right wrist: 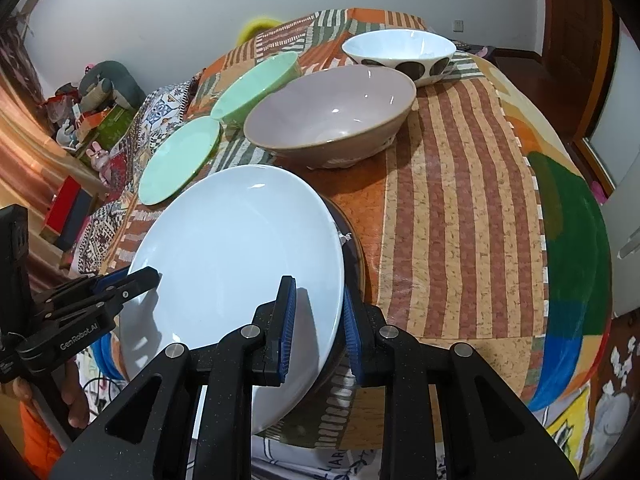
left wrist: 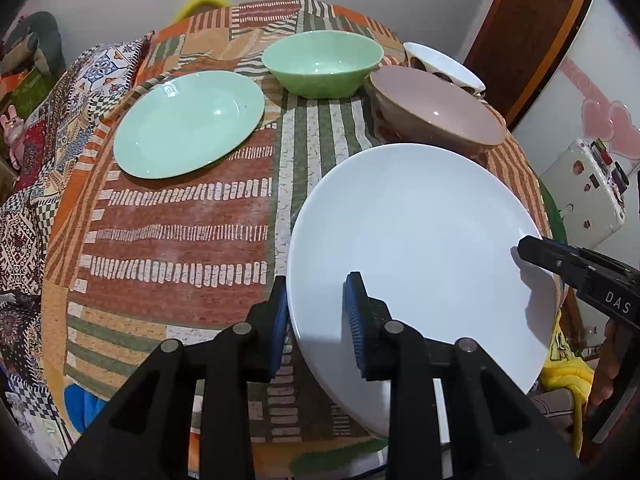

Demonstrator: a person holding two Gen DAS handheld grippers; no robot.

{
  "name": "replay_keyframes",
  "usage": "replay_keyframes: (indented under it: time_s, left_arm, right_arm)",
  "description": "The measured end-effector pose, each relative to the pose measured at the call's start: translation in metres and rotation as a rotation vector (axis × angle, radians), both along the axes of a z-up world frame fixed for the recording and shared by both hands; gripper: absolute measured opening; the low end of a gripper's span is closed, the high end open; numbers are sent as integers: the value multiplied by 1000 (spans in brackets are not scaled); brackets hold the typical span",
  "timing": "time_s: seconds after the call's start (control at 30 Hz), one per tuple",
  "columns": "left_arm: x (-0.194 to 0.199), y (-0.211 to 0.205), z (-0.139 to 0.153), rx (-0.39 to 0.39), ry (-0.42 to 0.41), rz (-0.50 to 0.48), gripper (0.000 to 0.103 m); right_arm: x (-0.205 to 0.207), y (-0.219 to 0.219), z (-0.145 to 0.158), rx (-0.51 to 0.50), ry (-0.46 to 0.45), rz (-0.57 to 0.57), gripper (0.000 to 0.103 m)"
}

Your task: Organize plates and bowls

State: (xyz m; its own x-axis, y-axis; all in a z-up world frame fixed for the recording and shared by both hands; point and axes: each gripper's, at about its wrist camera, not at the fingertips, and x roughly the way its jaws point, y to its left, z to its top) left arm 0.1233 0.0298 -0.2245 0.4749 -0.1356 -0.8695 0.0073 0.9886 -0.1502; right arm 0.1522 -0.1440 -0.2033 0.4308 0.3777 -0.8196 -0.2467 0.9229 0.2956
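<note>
A large white plate (left wrist: 416,248) is held between both grippers, lifted and tilted over the near table edge. My left gripper (left wrist: 318,320) is shut on its left rim. My right gripper (right wrist: 318,320) is shut on its right rim, and it also shows in the left wrist view (left wrist: 560,260). The white plate (right wrist: 236,264) hides most of a dark plate (right wrist: 354,252) under it. Further back lie a pale green plate (left wrist: 188,124), a green bowl (left wrist: 322,62), a pinkish-brown bowl (left wrist: 436,108) and a white bowl with dark spots (left wrist: 440,66).
The table has a patchwork cloth (left wrist: 180,220) with striped panels. A patterned cushion (left wrist: 104,68) lies at the far left edge. A white appliance (left wrist: 584,192) stands to the right of the table, and a wooden door (left wrist: 524,32) is behind it.
</note>
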Motion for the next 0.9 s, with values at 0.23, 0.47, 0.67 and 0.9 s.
replay_keyframes:
  time_s: [0.23, 0.47, 0.67, 0.9]
  left_arm:
    - [7, 4, -12, -29, 31, 6, 29]
    - [12, 3, -15, -34, 29, 7, 29]
    - [14, 2, -18, -38, 27, -3, 31]
    - [12, 1, -17, -15, 18, -9, 31]
  right_arm:
    - [5, 2, -4, -4, 12, 0, 22]
    - [6, 2, -4, -6, 8, 0, 22]
    - [8, 1, -4, -8, 4, 3, 22]
    - [8, 1, -3, -14, 5, 18, 23]
